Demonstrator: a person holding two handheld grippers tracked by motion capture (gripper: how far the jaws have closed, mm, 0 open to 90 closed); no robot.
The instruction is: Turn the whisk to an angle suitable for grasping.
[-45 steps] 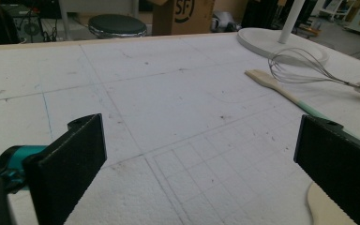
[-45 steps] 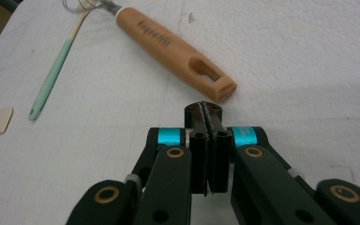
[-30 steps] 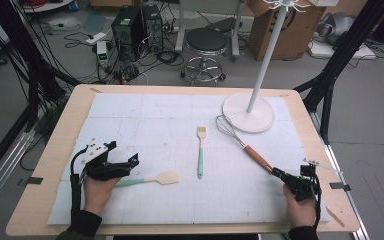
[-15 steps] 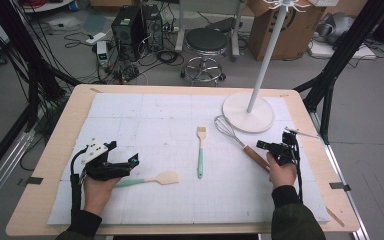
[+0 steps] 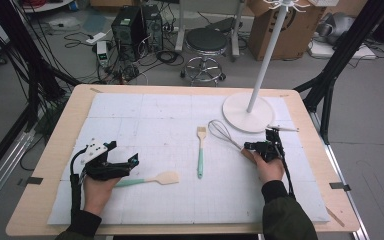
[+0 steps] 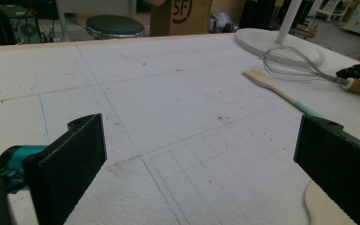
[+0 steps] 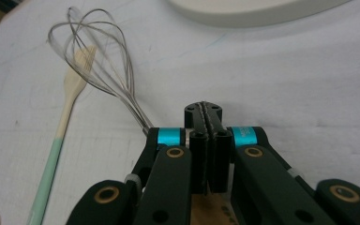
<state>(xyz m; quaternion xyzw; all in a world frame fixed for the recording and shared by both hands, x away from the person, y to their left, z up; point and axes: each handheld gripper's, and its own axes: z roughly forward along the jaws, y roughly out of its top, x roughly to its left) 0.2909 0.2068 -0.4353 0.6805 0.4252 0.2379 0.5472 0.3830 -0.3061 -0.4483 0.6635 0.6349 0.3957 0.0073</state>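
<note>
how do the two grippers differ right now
The left gripper has its jaws spread wide apart with nothing between them, resting over the teal handle of the wooden spatula. The right gripper has its jaws pressed together, sitting above the whisk's wooden handle. The left one points right across the table; the right one points left. Both are black and hand-held.

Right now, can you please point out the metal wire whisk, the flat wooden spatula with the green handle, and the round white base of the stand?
metal wire whisk [image 7: 93, 56], right gripper view, on the wire loops.
flat wooden spatula with the green handle [image 5: 200, 160], high view, on the green handle.
round white base of the stand [image 5: 240, 111], high view, on its flat top.
</note>
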